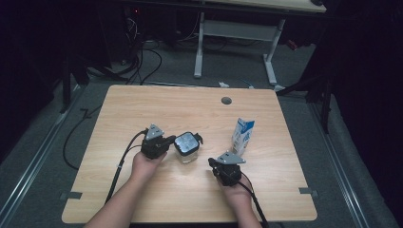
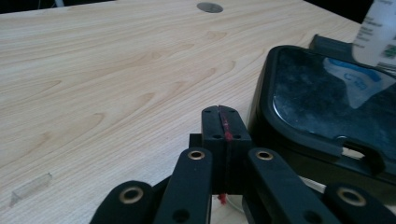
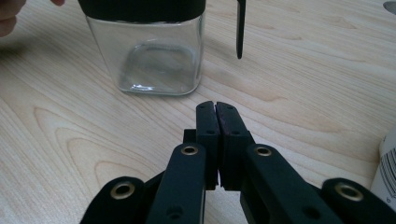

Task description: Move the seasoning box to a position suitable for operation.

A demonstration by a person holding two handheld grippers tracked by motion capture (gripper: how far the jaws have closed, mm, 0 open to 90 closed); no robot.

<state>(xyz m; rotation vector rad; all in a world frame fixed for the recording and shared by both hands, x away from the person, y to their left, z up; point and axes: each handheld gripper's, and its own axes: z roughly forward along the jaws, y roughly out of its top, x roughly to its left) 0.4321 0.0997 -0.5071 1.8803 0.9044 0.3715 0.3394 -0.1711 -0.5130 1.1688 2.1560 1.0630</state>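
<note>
Table [image 1: 142, 109]: light wood, bare across most of its top, a round grey cable port [image 1: 226, 100] near the far edge at centre-right.

Carton [image 1: 243, 137]: white and blue, upright, right of centre. It stands just beyond the right claw and apart from the jar.

Jar [image 1: 186, 147]: square clear glass with a dark lid [image 2: 327, 100], upright at table centre, between the two claws. A black clasp [image 3: 240, 28] hangs down off the lid on one side. Through the glass the jar looks empty in the right gripper view.

Left claw [image 1: 167, 141]: held in the left hand [image 1: 145, 164], lying just left of the jar, tip close beside the lid edge; contact cannot be told. Jaws pressed together, nothing between them; a red mark runs along the seam in the left gripper view [image 2: 220, 122].

Right claw [image 1: 213, 164]: held in the right hand [image 1: 237, 192], near side of the table, right of the jar and apart from it, pointing towards it. Jaws pressed together on nothing [image 3: 216, 122].

Tape [image 1: 70, 195]: small grey strips at the table's near left and near right edges.
</note>
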